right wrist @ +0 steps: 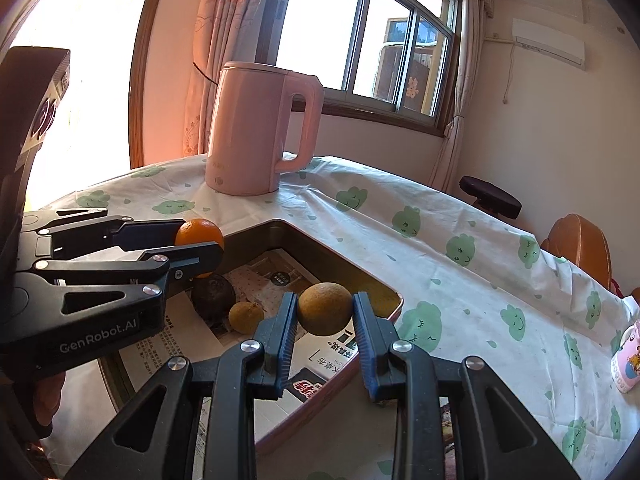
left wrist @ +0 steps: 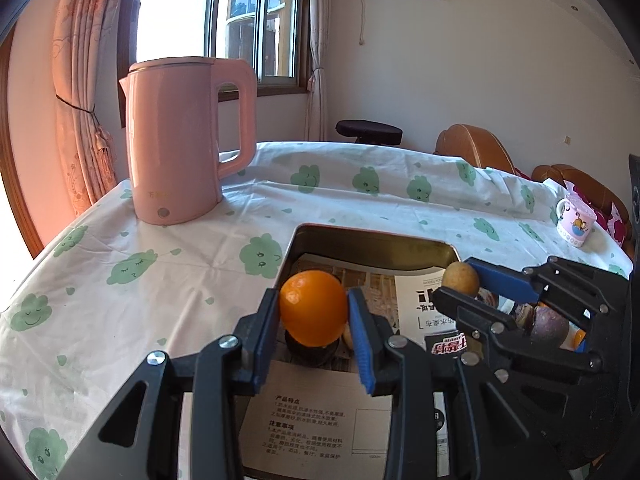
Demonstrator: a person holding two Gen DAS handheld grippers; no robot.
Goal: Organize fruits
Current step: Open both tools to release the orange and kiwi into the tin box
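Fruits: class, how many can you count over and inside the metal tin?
4: round orange fruit in the left hand-held gripper, brownish-yellow fruit in the right one, dark round fruit and small yellow fruit inside. More may be hidden.

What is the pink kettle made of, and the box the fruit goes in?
Pink kettle: probably smooth plastic, with a soft even sheen. Box: looks like thin metal, since its golden inner wall shines and reflects.

A glossy orange [left wrist: 313, 307] is clamped between the left gripper [left wrist: 314, 312] pads, above the tin tray [right wrist: 280, 227]. A dull brownish-yellow round fruit [right wrist: 325, 309] is pinched in the right gripper [right wrist: 325, 320]. Below and left of it, a dark purple fruit [right wrist: 213, 294] and a small yellowish fruit [right wrist: 245, 317] are lying on the paper-lined tray floor.
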